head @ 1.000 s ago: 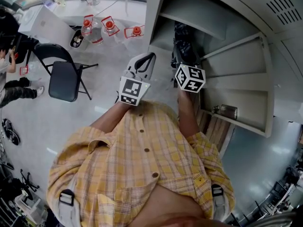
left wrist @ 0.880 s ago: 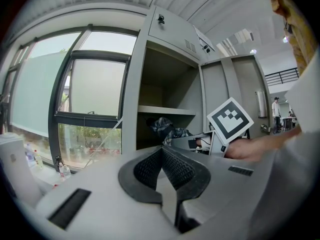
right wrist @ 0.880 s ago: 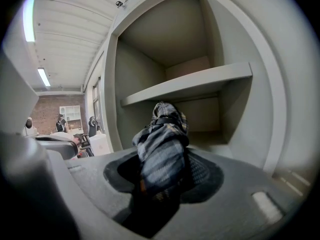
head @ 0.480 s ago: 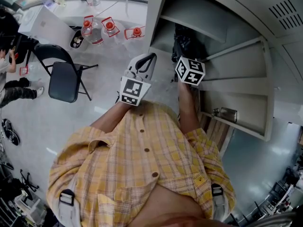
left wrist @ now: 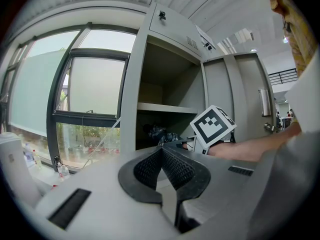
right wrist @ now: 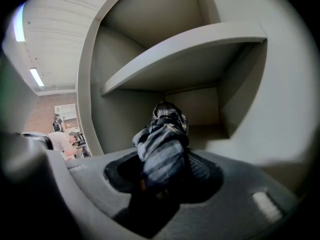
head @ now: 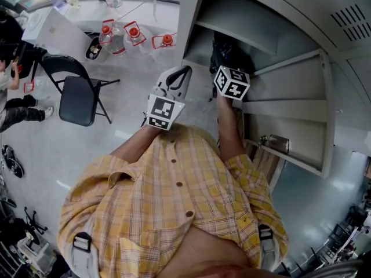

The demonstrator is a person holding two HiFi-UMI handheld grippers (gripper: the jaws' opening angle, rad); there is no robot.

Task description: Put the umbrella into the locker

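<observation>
While you held the folded umbrella [head: 222,46] at the mouth of the locker [head: 190,22], the head view showed your right gripper [head: 226,68] reaching into the open compartment, with the dark bundle running straight ahead of its jaws. Your left gripper [head: 177,76] hung outside the locker, off to the left of the right jaws and apart from them.

In the left gripper view, those jaws were pressed together at the tips with nothing between them. The marker cube [left wrist: 213,126] of the other gripper sat ahead of them and to the right, at the locker opening.

In the right gripper view, the jaws were clamped on the umbrella, which stuck out forward and upward from between them, under the shelf [right wrist: 190,46] above.

To do this step well, I'd judge that you should have kept the grip firm, carried the bundle deeper beneath the shelf, and let its far end rest on the compartment floor before parting the jaws. Its tip could have snagged the shelf edge, so a low line in looked safer.

The umbrella was collapsed and bunched, its fabric a dark plaid with pale blue-grey stripes. It looked soft, loosely wrapped and likely to sag.
</observation>
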